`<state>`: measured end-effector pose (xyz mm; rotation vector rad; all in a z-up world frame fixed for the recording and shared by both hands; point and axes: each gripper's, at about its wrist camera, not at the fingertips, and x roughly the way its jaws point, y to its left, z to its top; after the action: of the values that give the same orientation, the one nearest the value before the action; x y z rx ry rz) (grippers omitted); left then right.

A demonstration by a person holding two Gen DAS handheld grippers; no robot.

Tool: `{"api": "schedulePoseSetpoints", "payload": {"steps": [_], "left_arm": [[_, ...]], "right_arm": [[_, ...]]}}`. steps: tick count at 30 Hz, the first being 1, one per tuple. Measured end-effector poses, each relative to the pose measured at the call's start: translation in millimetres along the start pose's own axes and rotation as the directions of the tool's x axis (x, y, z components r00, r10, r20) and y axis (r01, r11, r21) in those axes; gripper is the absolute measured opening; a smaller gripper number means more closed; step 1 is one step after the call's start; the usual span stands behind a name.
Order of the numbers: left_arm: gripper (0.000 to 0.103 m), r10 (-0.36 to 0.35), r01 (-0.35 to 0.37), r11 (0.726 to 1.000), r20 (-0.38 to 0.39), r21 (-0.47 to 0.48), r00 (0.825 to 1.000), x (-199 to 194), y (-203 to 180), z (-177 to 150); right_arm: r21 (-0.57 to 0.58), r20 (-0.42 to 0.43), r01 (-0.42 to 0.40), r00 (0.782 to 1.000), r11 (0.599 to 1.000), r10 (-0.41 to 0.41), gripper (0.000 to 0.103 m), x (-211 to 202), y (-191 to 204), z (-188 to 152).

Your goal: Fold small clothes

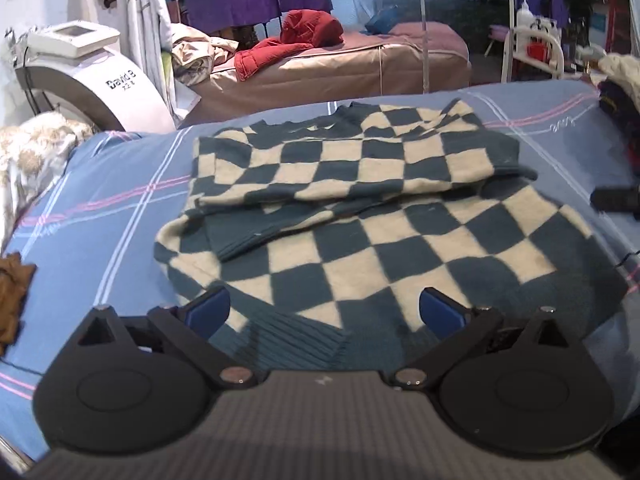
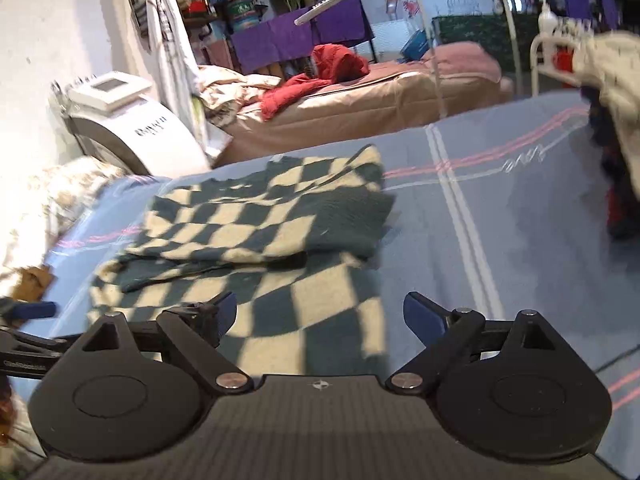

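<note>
A dark-green and cream checkered sweater (image 1: 360, 208) lies flat on the blue striped bedsheet (image 1: 100, 208), its sleeves folded across the chest. My left gripper (image 1: 324, 308) hovers over the sweater's near hem, jaws wide apart, with only the flat knit below them and nothing pinched. In the right wrist view the same sweater (image 2: 248, 232) lies ahead and to the left. My right gripper (image 2: 320, 312) is open over the sweater's right edge, its left finger above the knit and its right finger above bare sheet. The other gripper's tip (image 2: 28, 312) shows at the left edge.
A pile of clothes (image 2: 616, 120) sits at the sheet's right side. A brown item (image 1: 12, 292) lies at the left edge. Beyond the bed are a white machine (image 1: 92, 76), a red garment (image 1: 296, 40) on a second bed, and hanging purple cloths.
</note>
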<state>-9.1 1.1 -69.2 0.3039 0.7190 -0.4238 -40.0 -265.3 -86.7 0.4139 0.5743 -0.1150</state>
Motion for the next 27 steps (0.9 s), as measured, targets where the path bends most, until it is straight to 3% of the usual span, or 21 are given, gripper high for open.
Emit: {"api": "schedulePoseSetpoints", "payload": {"steps": [1,4,6,10,14,17,22,24,27], "left_arm": [[0.103,-0.005,0.004,1.000,-0.029,-0.029,1.000,0,1,-3],[0.103,-0.016,0.001,0.991,-0.107,-0.137,0.994,3,21,-14],[0.103,0.044,-0.064,0.983,-0.113,-0.173,0.993,0,32,-22],[0.103,0.120,-0.128,0.986,-0.078,-0.105,0.990,-9,38,-29],[0.103,0.090,-0.091,0.996,-0.067,-0.013,0.994,-9,21,-28],[0.101,0.065,-0.062,0.997,-0.086,0.034,0.994,4,5,-22],[0.077,0.153,-0.139,0.981,-0.094,0.138,0.984,29,-16,-18],[0.053,0.161,-0.142,0.977,-0.112,0.161,0.980,39,-19,-18],[0.047,0.173,-0.146,0.974,-0.157,0.174,0.972,57,-24,-20]], "right_arm": [[0.029,-0.020,-0.032,0.999,0.999,0.033,0.103,0,-1,-4],[0.032,-0.190,-0.060,0.980,0.998,0.065,0.103,9,1,-5],[0.099,-0.127,-0.056,0.989,0.993,0.069,0.103,-2,-5,-10],[0.091,-0.194,-0.034,0.980,0.995,0.051,0.103,-1,-5,-12],[0.042,-0.181,0.047,0.983,0.998,-0.038,0.103,-7,-6,-16],[0.053,-0.172,0.029,0.985,0.998,-0.020,0.103,-10,-12,-17],[0.048,-0.178,0.037,0.984,0.998,-0.028,0.103,-12,-9,-18],[0.066,-0.184,0.036,0.983,0.997,-0.023,0.103,-11,-11,-19],[0.083,-0.193,0.041,0.981,0.996,-0.024,0.103,-9,-12,-21]]}}
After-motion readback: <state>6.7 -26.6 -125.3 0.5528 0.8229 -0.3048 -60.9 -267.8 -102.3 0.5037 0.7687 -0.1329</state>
